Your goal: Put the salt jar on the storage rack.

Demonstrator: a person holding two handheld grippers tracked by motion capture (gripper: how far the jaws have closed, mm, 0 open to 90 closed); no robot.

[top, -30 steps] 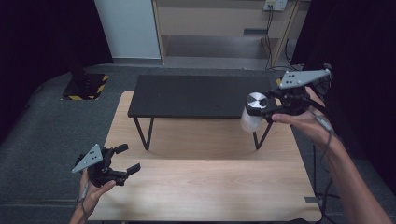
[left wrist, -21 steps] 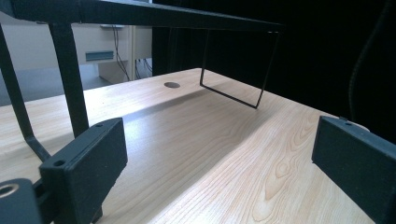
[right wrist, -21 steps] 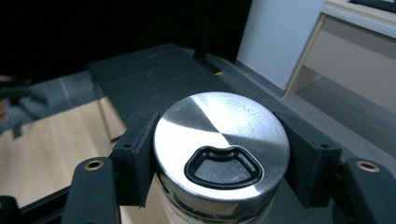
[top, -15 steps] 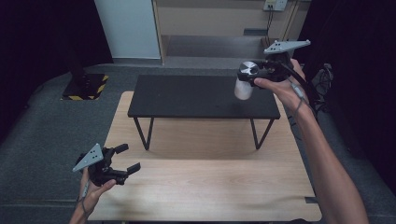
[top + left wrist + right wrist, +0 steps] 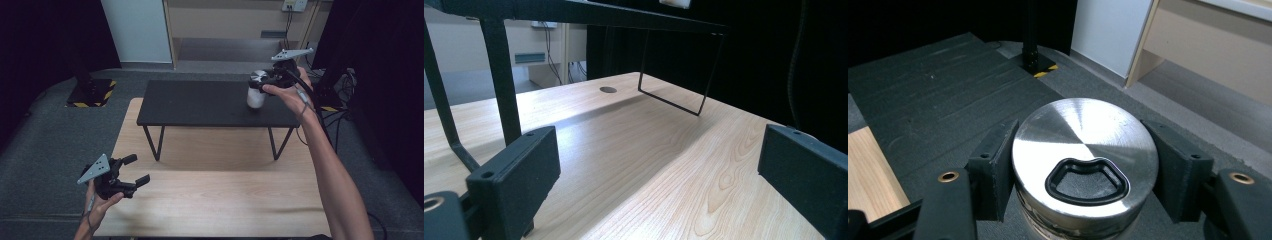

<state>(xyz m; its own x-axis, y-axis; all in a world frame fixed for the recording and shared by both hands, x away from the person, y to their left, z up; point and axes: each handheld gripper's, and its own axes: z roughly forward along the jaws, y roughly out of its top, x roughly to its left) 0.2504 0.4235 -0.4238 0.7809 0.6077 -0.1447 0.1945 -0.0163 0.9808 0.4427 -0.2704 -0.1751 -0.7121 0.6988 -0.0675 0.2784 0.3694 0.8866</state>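
A white bottle [image 5: 255, 97] with a round silver lid [image 5: 1085, 145] is held upright over the right rear part of the low black table [image 5: 200, 102]. Its base is at or just above the table top; I cannot tell whether they touch. My right gripper [image 5: 261, 82] is shut on the bottle, and in the right gripper view [image 5: 1085, 152] its jaws clamp the lid's rim from both sides. A black ring handle lies flat on the lid. My left gripper [image 5: 139, 169] rests open at the front left of the wooden table [image 5: 215, 200], and in the left gripper view [image 5: 661, 170] nothing is between its jaws.
The black table stands on thin wire legs [image 5: 152, 142] on the far half of the wooden table. A round cable hole [image 5: 608, 90] is in the wood. Dark carpet, a stand with a yellow-black base [image 5: 92, 92] and cables [image 5: 335, 100] surround the table.
My right gripper has carried the bottle from beside the black table's right end, up and back, then down over its right rear part. The left gripper has stayed put.
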